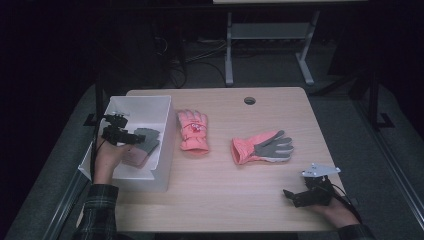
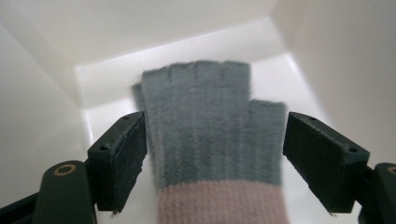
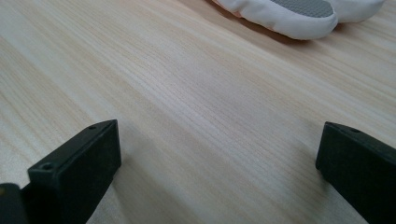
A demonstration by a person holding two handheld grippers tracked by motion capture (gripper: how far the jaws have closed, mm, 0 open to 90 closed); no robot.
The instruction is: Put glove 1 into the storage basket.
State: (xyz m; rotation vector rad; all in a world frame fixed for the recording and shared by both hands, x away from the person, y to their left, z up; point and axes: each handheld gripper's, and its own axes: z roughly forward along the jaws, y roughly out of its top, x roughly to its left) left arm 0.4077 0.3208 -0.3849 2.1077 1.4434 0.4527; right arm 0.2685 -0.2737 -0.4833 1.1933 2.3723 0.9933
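A grey knit glove with a dusty pink cuff (image 2: 210,140) lies flat on the floor of a white bin (image 1: 140,100), at the table's left. My left gripper (image 2: 215,128) hovers low in the bin, open, with one jaw on each side of the glove; the pads stand right at its edges without squeezing it. From above, the left gripper (image 1: 136,137) points right over the glove (image 1: 150,140). My right gripper (image 1: 290,196) rests open near the table's front right edge, with bare wood between the jaws (image 3: 217,140).
Two coral-pink gloves lie on the wooden table: one back-up (image 1: 193,131) just right of the bin, one palm-up with grey palm (image 1: 262,147) at centre right, its white edge (image 3: 299,14) ahead of the right gripper. A cable hole (image 1: 249,100) sits near the far edge.
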